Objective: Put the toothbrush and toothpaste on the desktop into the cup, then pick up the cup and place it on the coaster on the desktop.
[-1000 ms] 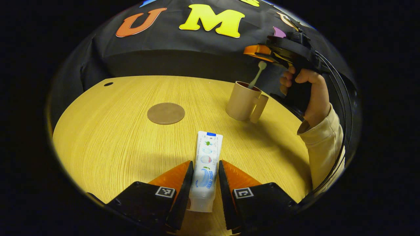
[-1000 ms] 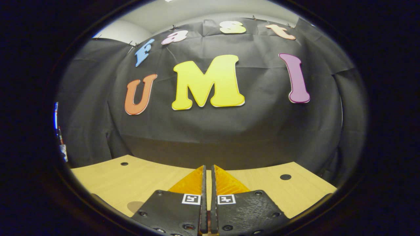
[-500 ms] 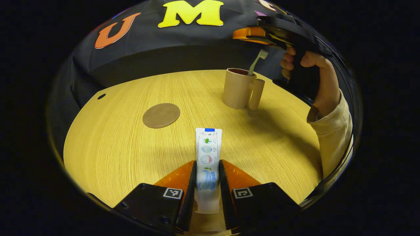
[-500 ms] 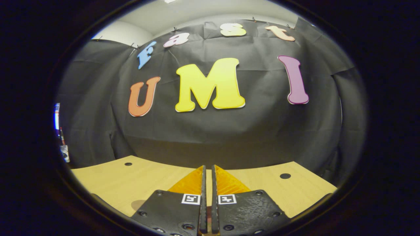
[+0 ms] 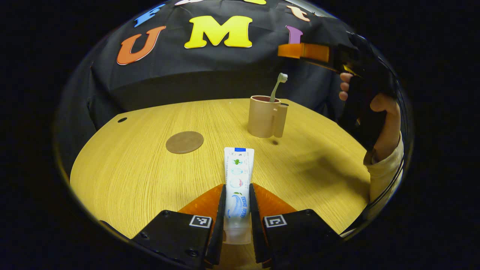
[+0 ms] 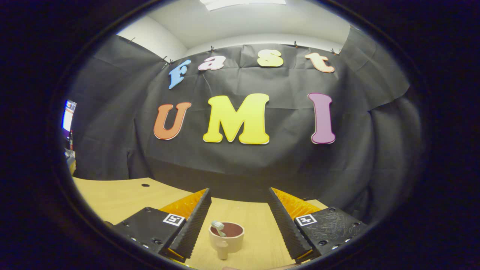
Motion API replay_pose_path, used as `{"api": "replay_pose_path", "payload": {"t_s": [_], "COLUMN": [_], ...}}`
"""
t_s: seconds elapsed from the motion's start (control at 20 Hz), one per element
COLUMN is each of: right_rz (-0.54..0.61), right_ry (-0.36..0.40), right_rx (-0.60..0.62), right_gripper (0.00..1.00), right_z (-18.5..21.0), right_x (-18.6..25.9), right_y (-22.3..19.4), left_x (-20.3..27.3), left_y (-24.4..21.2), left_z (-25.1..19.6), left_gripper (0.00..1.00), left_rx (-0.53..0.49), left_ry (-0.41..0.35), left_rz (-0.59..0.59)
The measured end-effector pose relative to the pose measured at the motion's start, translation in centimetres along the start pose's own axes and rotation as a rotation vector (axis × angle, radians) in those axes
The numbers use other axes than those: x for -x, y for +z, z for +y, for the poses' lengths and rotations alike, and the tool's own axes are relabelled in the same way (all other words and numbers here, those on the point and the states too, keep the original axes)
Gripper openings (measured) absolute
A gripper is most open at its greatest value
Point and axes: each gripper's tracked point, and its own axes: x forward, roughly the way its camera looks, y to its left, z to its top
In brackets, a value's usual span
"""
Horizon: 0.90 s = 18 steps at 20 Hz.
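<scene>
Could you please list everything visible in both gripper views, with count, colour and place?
Round wooden tabletop: one, yellow-tan, under everything.
Beige plastic cup with handle: one, far right of the tabletop; also below the right gripper.
Toothbrush: one, pale, standing in the cup.
Toothpaste tube: one, white, lying near edge, between left gripper's fingers.
Round coaster: one, brown, left of cup.
Left gripper: one, closed on tube.
Right gripper: one, open, above cup.
Hand: one, holding right gripper.

Black gripper bodies (image 6: 330, 228) with square coded tags (one per finger), round screws; cream sleeve (image 5: 384, 174).
</scene>
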Motion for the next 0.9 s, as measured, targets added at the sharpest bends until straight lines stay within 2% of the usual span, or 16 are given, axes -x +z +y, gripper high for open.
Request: {"api": "replay_pose_path", "payload": {"t_s": [0.15, 0.2, 0.25, 0.35, 0.6, 0.65, 0.7, 0.9], "right_rz": [0.02, 0.038, 0.045, 0.064, 0.121, 0.129, 0.14, 0.16], "right_ry": [-0.026, -0.039, -0.052, -0.067, -0.075, -0.074, -0.066, -0.054], "right_rx": [-0.002, 0.011, 0.024, 0.044, 0.067, 0.061, 0.056, 0.059], "right_gripper": [0.94, 0.94, 0.94, 0.94, 0.95, 0.95, 0.98, 0.98], "right_z": [-1.6, -2.3, -2.9, -3.5, -4.9, -5.1, -5.2, -6.0], "right_x": [3.0, 3.8, 4.6, 6.0, 6.5, 6.6, 6.6, 6.1], "right_y": [-1.8, -2.6, -3.2, -4.5, -7.0, -7.5, -8.3, -10.2], "left_x": [0.6, 0.9, 1.2, 1.2, -0.3, -0.8, -1.3, -2.8], "left_y": [3.2, 4.4, 5.3, 7.3, 12.0, 12.9, 13.8, 17.7], "left_z": [-0.4, -0.9, -1.5, -2.4, -3.8, -4.1, -4.4, -5.5], "left_gripper": [0.36, 0.41, 0.37, 0.37, 0.36, 0.4, 0.36, 0.36], "left_rx": [-0.018, -0.016, -0.01, 0.004, 0.014, 0.018, 0.024, 0.006], "left_ry": [0.02, 0.02, 0.012, 0.006, -0.008, -0.012, -0.016, -0.005], "left_rz": [-0.137, -0.18, -0.217, -0.276, -0.365, -0.377, -0.386, -0.441]}}
